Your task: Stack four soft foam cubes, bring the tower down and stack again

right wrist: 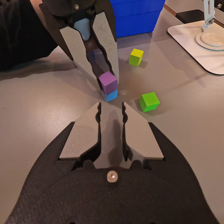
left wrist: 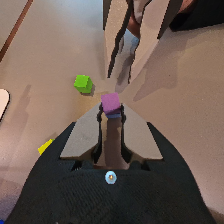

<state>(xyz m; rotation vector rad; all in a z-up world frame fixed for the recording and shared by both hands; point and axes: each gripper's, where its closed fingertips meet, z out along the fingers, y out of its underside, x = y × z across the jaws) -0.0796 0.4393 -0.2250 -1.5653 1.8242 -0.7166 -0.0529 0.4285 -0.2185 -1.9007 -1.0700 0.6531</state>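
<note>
1. the left gripper, with grey fingers on a black printed body, pinches the purple soft foam cube between its tips, one finger against each side face.
2. the purple cube sits on top of the blue soft foam cube, a little askew, so the two form a two-high stack on the plain grey-beige surface. from the left wrist view only a thin strip of the blue cube shows beneath the purple one.
3. the right gripper hangs just short of the stack, its fingers spread apart with nothing between them and not touching either cube. in the left wrist view it comes in from the far side, tips pointing towards the stack.
4. the bright green soft foam cube lies alone on the surface beside the stack, turned at an angle and apart from it.
5. the yellow-green soft foam cube lies alone as well, nearer the blue plastic bin that stands at the far edge of the surface.
6. a flat white stand base with a round plate rests towards the far right corner.
</note>
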